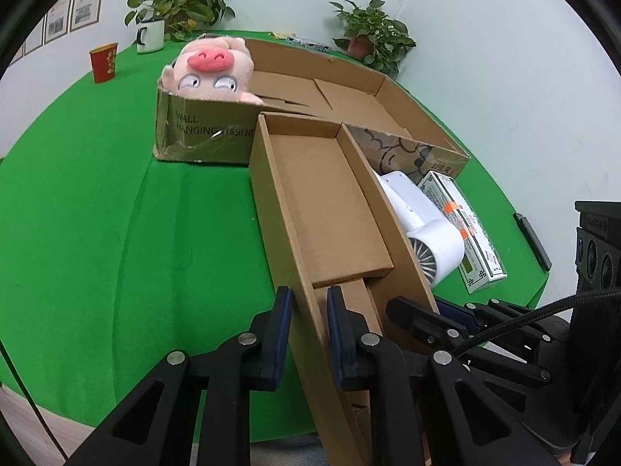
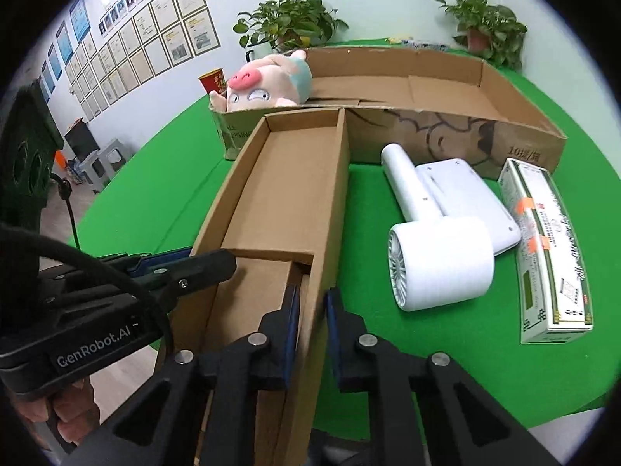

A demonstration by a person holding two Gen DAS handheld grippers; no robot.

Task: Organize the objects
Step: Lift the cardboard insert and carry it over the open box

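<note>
A long narrow open cardboard box lies on the green table, its far end against a large shallow cardboard box. My left gripper is shut on the narrow box's left wall near the close end. My right gripper is shut on its right wall. Each gripper shows in the other's view, the right gripper and the left gripper. A pink pig plush lies in the large box's left end. The narrow box holds only a cardboard insert.
A white hair dryer and a white-and-green carton lie right of the narrow box. A red cup, a white mug and two potted plants stand at the back. A person's hand holds the left gripper.
</note>
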